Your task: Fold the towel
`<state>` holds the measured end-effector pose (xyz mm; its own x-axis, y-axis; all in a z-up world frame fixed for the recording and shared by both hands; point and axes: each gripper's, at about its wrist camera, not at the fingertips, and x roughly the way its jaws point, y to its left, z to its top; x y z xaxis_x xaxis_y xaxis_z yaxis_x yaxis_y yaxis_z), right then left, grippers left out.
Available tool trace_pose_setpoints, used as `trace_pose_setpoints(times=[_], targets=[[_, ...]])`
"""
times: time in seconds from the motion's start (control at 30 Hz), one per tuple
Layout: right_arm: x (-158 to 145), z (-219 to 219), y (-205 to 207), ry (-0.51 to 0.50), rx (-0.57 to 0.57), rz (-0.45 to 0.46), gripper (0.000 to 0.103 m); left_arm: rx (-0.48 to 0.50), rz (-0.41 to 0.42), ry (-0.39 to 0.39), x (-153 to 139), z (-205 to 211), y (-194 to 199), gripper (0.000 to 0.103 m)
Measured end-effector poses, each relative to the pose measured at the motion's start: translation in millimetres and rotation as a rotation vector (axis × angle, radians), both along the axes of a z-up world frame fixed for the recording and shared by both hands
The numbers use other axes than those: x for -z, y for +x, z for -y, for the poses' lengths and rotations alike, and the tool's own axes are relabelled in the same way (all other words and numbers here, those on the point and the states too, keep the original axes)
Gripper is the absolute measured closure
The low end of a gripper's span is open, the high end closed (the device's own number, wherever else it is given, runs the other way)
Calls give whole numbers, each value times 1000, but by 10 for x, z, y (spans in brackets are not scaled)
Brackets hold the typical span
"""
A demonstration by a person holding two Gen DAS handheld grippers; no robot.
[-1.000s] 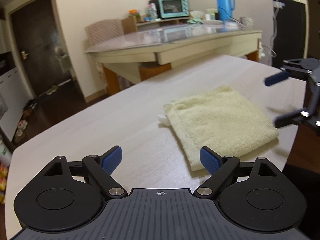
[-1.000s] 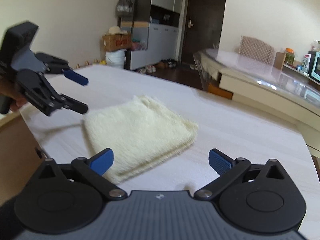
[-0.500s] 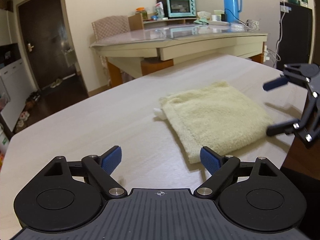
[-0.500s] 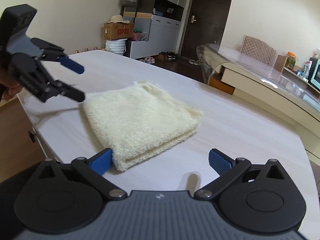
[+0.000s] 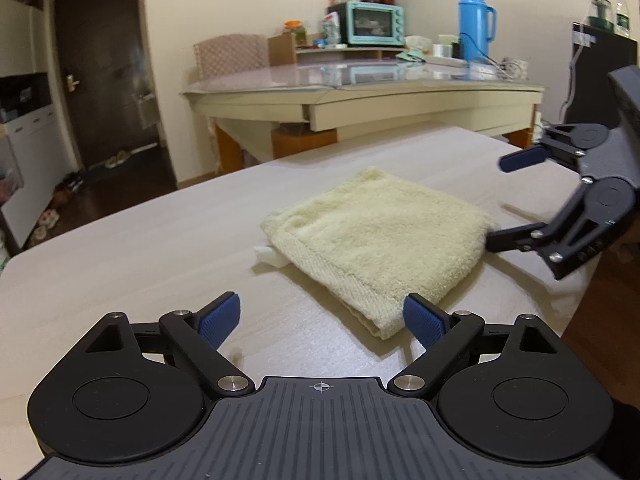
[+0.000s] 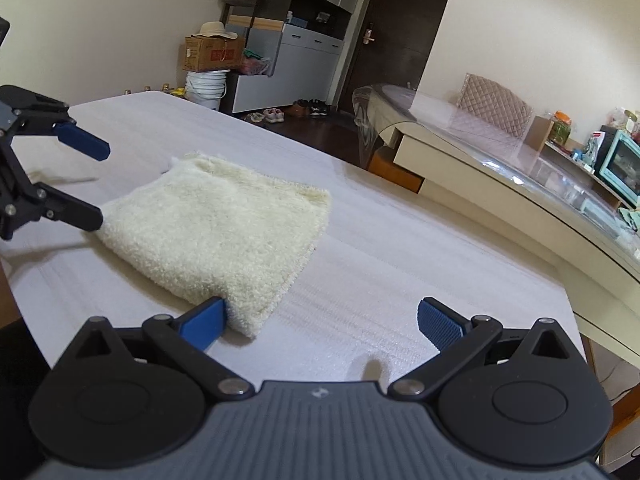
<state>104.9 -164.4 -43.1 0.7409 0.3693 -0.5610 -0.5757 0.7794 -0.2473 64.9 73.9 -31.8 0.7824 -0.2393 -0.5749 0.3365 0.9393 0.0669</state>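
Towel (image 5: pixel 380 236): pale yellow, folded into a thick square, lying flat on the light wooden table (image 5: pixel 132 256)
Left gripper (image 5: pixel 322 316): jaws spread wide, empty, right pad at the towel's near corner
Right gripper (image 6: pixel 320 320): jaws spread wide, empty, left pad touching the towel's edge

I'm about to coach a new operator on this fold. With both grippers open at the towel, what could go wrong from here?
1. The towel is already folded thick, so a hand-held gripper may pinch only the top layers and the fold may come apart.
2. The right gripper sits near the table edge, so a pull that way might drag the towel off.
3. The left gripper has the towel corner beside one finger, not between both, so closing now may miss.
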Motion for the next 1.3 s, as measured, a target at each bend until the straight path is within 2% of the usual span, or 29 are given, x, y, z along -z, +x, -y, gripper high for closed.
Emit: trace_pose_setpoints(times=[0.07, 0.23, 0.3, 0.4, 0.47, 0.53, 0.57, 0.77, 0.9, 0.97, 1.0, 1.07, 1.13, 1.17, 1.23, 1.3], targets=[[-23, 65, -74, 45, 10, -15, 0, -27, -3, -8, -8, -8, -13, 10], [-96, 304, -156, 233, 64, -88, 0, -33, 5, -36, -54, 25, -85, 9], [-147, 475, -210, 374, 101, -133, 0, -29, 10, -36, -64, 77, -112, 7], [-187, 658, -271, 522, 116, -185, 0, -27, 22, 30, -18, 190, -92, 7], [-201, 741, -297, 586, 116, -213, 0, -29, 29, 84, 27, 259, -67, 7], [-220, 798, -327, 632, 117, -233, 0, -36, 34, 107, 49, 277, -49, 7], [-229, 800, -347, 639, 116, -236, 0, -41, 35, 111, 57, 272, -37, 7], [-288, 841, -435, 742, 80, -408, 0, -88, 39, 109, 103, 218, -5, 3], [-446, 881, -449, 783, 84, -439, 0, -123, 35, 83, 76, 190, -85, 4], [-528, 908, -431, 817, 112, -459, 0, -151, 32, 52, 33, 162, -169, 4], [-616, 911, -428, 845, 195, -465, 0, -161, 31, 32, 16, 146, -198, 4], [-743, 932, -528, 865, 316, -352, 0, -178, 24, -31, -31, 109, -272, 4], [-754, 930, -588, 859, 322, -284, 0, -189, 20, -68, -59, 96, -335, 3], [-664, 942, -577, 854, 273, -333, 0, -191, 19, -80, -73, 101, -369, 3], [-512, 928, -531, 837, 280, -444, 0, -189, 18, -81, -89, 117, -411, 3], [-571, 840, -540, 719, 298, -423, 0, -193, 15, -72, -104, 126, -438, 3]])
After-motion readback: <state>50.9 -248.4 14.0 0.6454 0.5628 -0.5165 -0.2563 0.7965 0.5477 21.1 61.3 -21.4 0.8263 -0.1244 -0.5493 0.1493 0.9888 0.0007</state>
